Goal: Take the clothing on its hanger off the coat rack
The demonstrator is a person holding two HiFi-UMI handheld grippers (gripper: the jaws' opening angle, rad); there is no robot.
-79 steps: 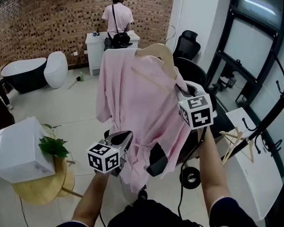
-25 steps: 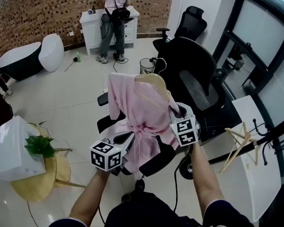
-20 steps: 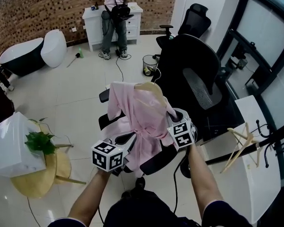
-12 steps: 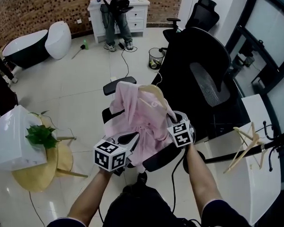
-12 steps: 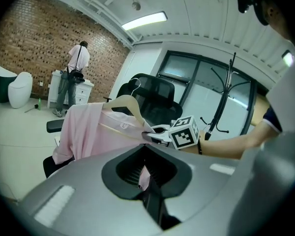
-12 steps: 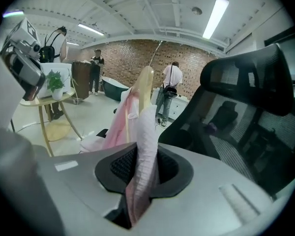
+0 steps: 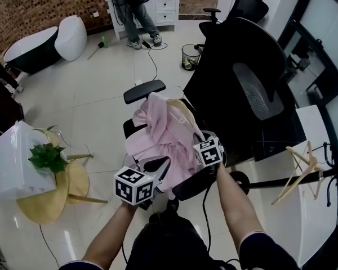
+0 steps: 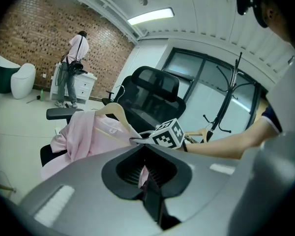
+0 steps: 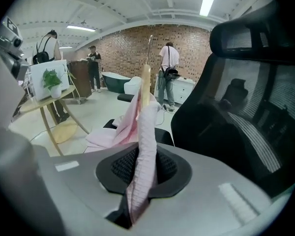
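Pink garment (image 7: 162, 129) on its wooden hanger (image 7: 182, 110) is hanging between both claws, over the seat of the black office chair (image 7: 239, 86). It's off the coat rack (image 7: 270, 180) and well apart from it, to the left. L claw (image 7: 158, 166) is pinching a fold of the pink fabric at the near, lower edge, w/ jaws nearly together on the cloth. R claw (image 7: 198, 145) is gripping the garment's right shoulder by the hanger arm; its jaws have just been closing, w/ a band of pink fabric running up between them. The lower folds are bunching and seem to be resting on the seat. A spare hanger (image 7: 297, 165) is dangling from the rack at right.
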